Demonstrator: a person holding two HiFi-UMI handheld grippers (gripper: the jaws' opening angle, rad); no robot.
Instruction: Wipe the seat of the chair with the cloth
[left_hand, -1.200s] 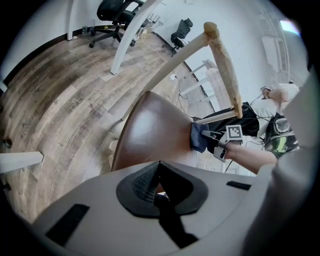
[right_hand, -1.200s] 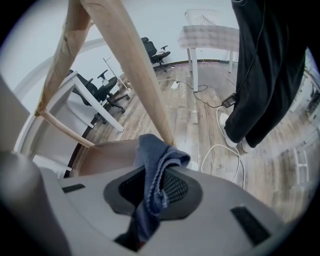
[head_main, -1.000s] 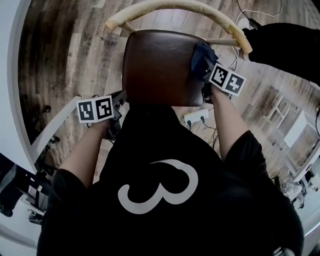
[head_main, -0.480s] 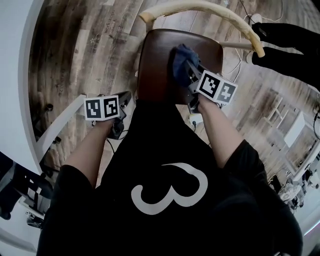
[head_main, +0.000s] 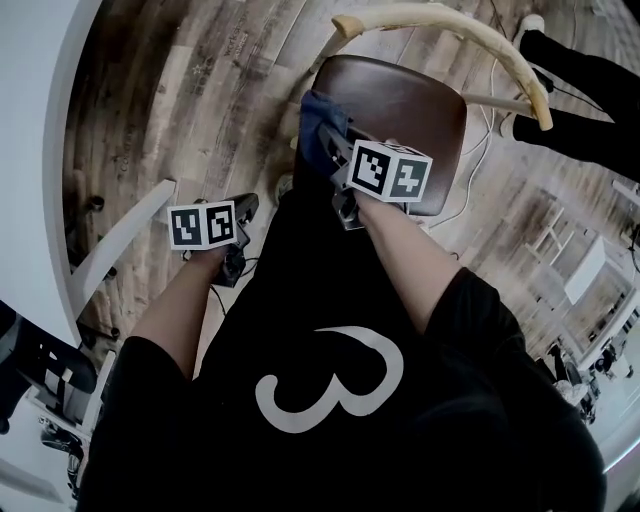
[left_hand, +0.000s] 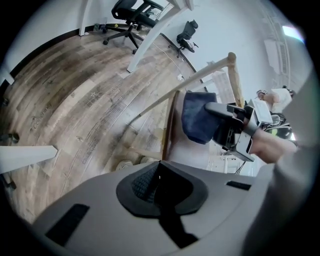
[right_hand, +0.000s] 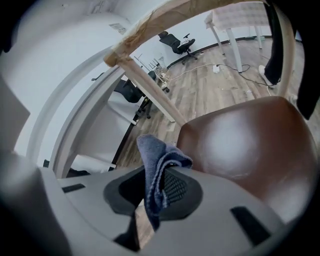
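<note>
While the left hand-held gripper (left_hand: 158, 178) is closed, the right one (right_hand: 154, 194) clamps one cloth (right_hand: 153, 159) at one seat (right_hand: 240, 145).

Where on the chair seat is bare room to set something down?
The seat is bare from the cloth across to the curved backrest. Its left edge is crowded: the right gripper holds the cloth there.

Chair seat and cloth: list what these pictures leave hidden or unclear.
- Cloth to seat contact: head view, covered by the right gripper and its marker cube.
- Seat's near edge: head view, mostly behind the right gripper and the person's forearm.
- Seat's right side: right gripper view, cut off by the picture's edge.
</note>
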